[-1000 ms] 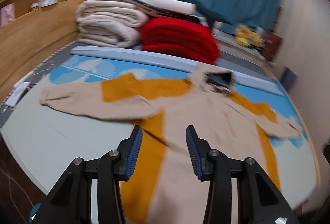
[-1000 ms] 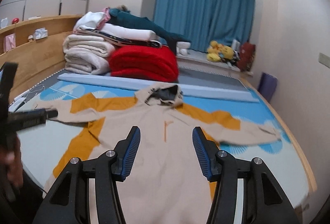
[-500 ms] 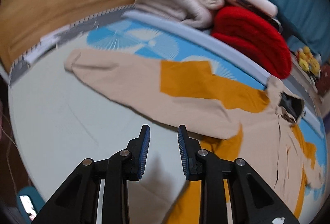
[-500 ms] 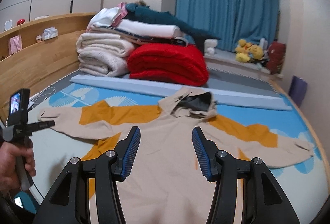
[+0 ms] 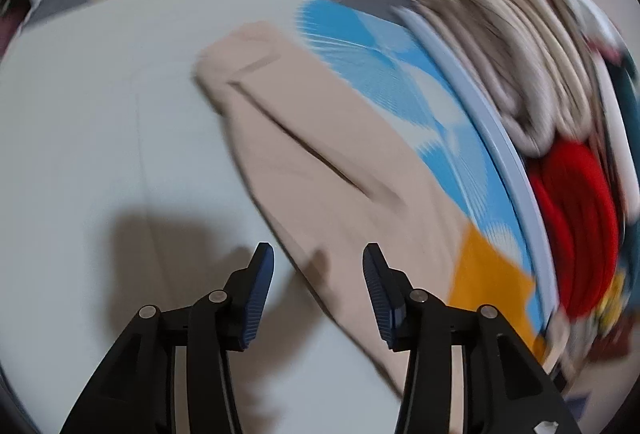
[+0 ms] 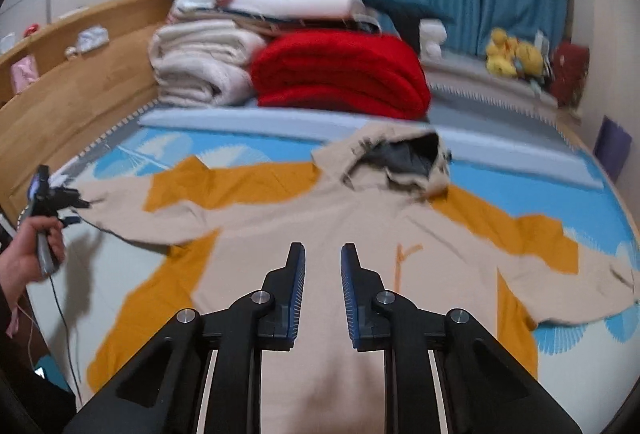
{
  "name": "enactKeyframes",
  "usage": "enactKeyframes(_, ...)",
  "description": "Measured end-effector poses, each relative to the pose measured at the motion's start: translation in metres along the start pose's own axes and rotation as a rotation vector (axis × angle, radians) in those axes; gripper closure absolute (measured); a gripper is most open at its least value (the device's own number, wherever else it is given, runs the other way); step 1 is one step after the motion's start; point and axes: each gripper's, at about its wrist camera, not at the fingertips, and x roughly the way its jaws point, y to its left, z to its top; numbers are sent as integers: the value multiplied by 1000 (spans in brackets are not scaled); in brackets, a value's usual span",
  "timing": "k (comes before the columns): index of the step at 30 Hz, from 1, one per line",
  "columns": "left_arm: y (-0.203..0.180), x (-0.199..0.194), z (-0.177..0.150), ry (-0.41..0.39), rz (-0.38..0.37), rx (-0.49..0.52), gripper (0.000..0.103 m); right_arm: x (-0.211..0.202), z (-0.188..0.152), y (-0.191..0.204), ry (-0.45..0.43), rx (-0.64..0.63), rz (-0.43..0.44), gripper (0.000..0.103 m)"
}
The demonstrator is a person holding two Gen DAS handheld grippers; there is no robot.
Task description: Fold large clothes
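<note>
Right wrist view shows the beige-and-orange hoodie (image 6: 328,234) spread flat on the bed mat (image 6: 560,170), hood toward the far side and sleeves stretched left and right. At the left sleeve (image 5: 320,162) cuff hovers the left gripper (image 5: 318,274), fingers spread, holding nothing. Over the hoodie's chest, the right gripper (image 6: 323,274) has its fingers narrowly parted and empty. Folded blankets (image 6: 340,74) are stacked at the far side.

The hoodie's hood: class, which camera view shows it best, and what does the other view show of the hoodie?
The right wrist view: the hood lies open at the top of the spread hoodie. The left wrist view misses the hood, showing only a blurred beige sleeve and an orange patch.
</note>
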Motion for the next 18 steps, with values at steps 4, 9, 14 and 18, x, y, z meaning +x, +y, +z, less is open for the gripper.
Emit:
enactKeyframes(4, 26, 23, 28, 24, -65, -111, 63, 19, -6, -20, 66, 31, -4, 80)
enactKeyframes(9, 23, 39, 34, 32, -41, -55, 100, 45, -19, -43, 178, 139, 35, 73)
enactKeyframes(14, -26, -31, 38, -229, 27, 67, 103, 51, -26, -58, 226, 216, -1, 79)
enactKeyframes(18, -132, -108, -5, -385, -87, 319, 103, 39, -23, -69, 212, 254, -42, 98)
